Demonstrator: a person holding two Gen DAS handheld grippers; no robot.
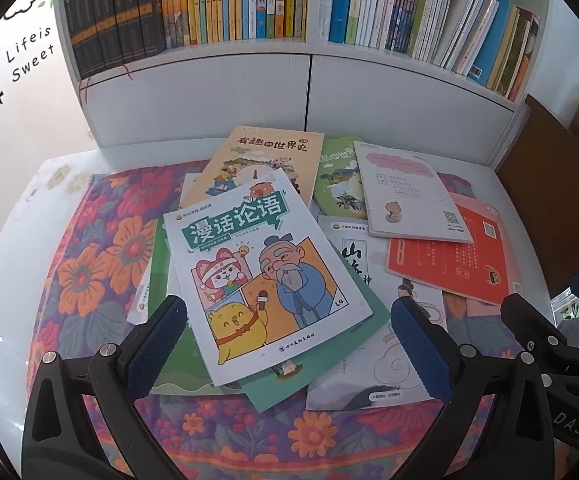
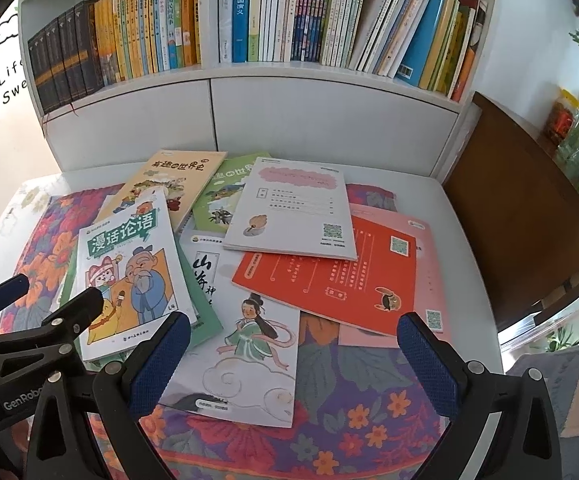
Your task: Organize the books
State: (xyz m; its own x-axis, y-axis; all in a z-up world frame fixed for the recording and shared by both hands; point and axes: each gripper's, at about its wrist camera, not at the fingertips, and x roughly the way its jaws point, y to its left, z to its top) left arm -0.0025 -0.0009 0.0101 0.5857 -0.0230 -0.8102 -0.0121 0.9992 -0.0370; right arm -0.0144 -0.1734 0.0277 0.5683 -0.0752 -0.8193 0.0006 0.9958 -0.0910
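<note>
A white desk (image 1: pixel 525 216) covered by a flowered cloth (image 1: pixel 101 248) carries a loose heap of thin books, with a white bookcase (image 1: pixel 309 92) full of upright books behind it. At the left of the heap lies the cartoon book (image 1: pixel 257 272) with an old bearded man on its cover, tilted, on top of a green book (image 1: pixel 363 316). The left gripper (image 1: pixel 289 344) hovers low over it with its blue-padded fingers (image 1: pixel 157 344) spread wide and holding nothing; the cartoon book's near edge lies between them. Behind it are a yellow book (image 1: pixel 265 156) and a green-covered one (image 1: pixel 337 184). Further right, a white book with a girl on a cloud (image 2: pixel 249 344) lies between the fingers (image 2: pixel 429 360) of the right gripper (image 2: pixel 293 360), also wide apart and empty. A pale sheet-like book (image 2: pixel 293 212) overlaps a red book (image 2: pixel 337 280), which rests on a pink one (image 2: pixel 425 248) at the right.
</note>
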